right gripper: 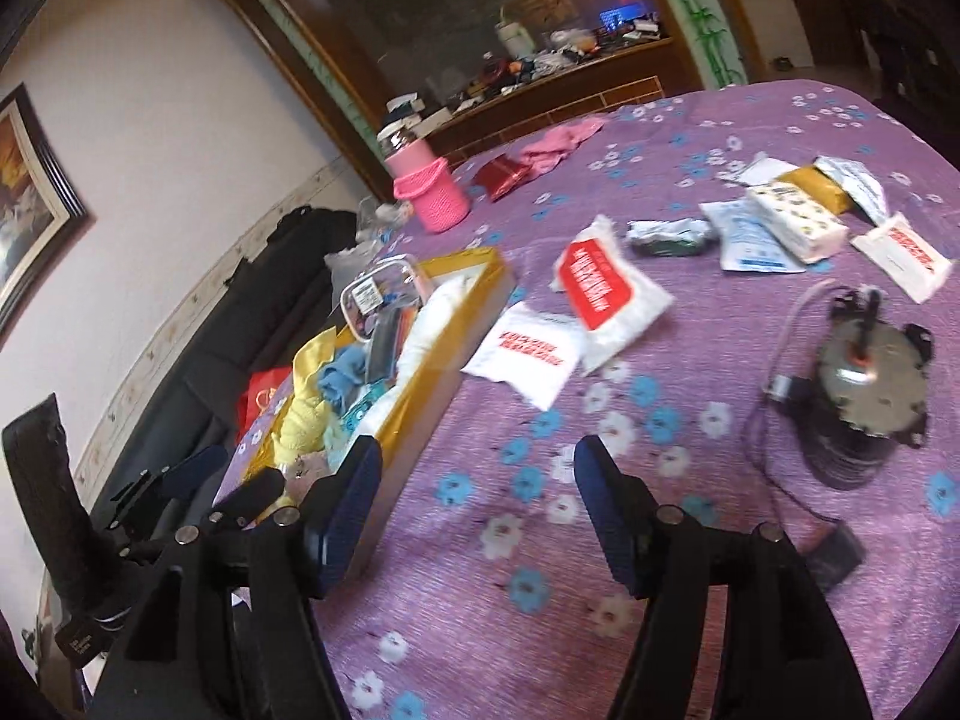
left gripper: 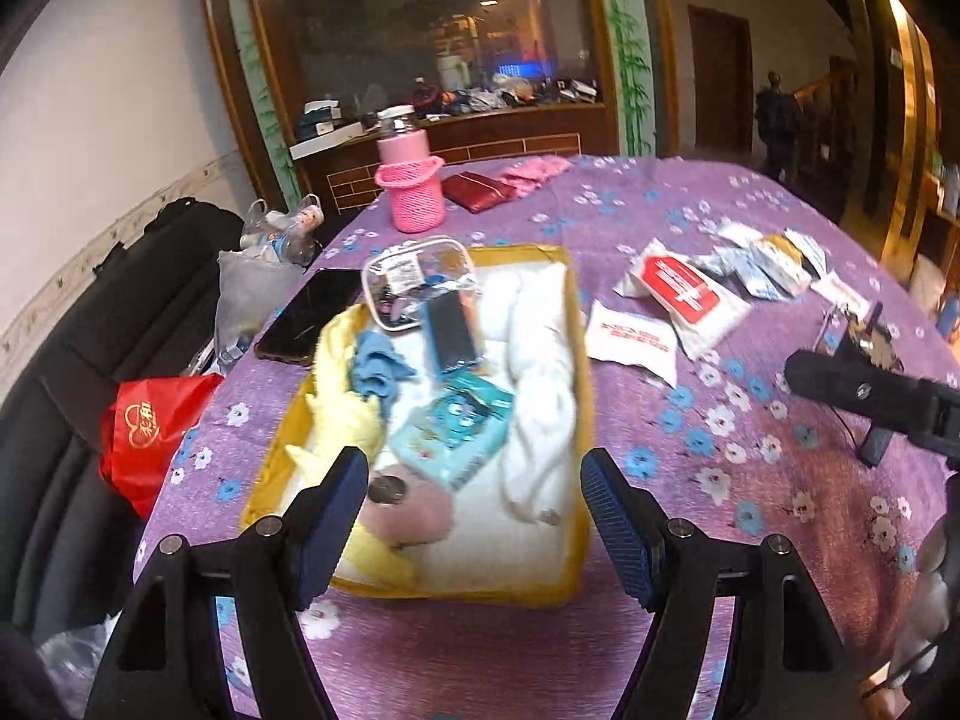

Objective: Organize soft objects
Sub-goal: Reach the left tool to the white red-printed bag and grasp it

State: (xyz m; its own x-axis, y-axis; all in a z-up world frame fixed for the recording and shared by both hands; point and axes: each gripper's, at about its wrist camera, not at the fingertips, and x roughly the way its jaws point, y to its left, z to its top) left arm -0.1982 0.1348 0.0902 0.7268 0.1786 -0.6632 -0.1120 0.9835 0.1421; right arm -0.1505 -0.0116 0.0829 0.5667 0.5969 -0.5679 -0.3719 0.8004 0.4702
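The big tabletop [left gripper: 690,540] is wearing a purple flower cloth. The yellow box [left gripper: 576,324] is sitting at 9 o'clock on it, already stuffed with soft things. White tissue packs [right gripper: 606,294] are lying loose toward 12 o'clock. The left hand-held gripper [left gripper: 474,516] is hanging over the box, spread wide and holding nothing. The right hand-held gripper [right gripper: 477,510] is spread and empty too. The box is looking full, so another pack could slide off. The black cord [right gripper: 780,462] at 3 o'clock could snag.

Pink bottle [left gripper: 403,147], black phone [left gripper: 306,315], motor [right gripper: 870,396]
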